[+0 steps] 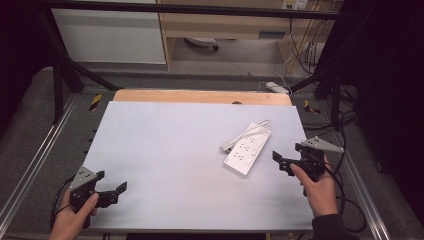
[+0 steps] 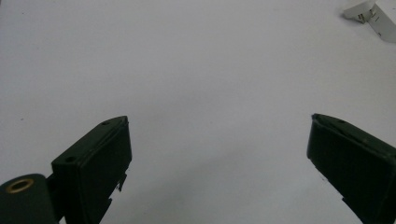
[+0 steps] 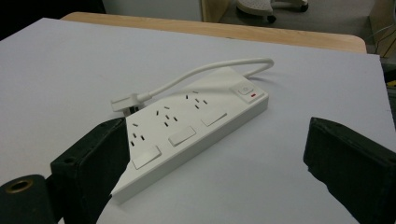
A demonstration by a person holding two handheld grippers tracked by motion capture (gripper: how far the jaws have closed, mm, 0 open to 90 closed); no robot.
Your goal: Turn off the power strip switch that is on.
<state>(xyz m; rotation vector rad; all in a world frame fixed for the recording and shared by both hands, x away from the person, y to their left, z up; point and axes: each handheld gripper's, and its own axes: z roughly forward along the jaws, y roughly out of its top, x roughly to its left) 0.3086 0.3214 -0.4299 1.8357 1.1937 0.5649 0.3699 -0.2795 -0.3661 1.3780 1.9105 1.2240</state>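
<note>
A lab: metal framing (image 1: 60, 85) around a white test table (image 1: 165, 165), loose cables (image 1: 305, 50) on carpet.

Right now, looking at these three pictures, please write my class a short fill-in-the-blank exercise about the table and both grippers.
1. The white power strip lies nearer the ____ gripper.
2. The jaws of the left gripper stand ____, with nothing between them.
3. The strip's cable ends in a ____ that rests on the table.
4. Beside its switch, the strip shows a small ____ mark.

Missing words: right; open; plug; red
</note>
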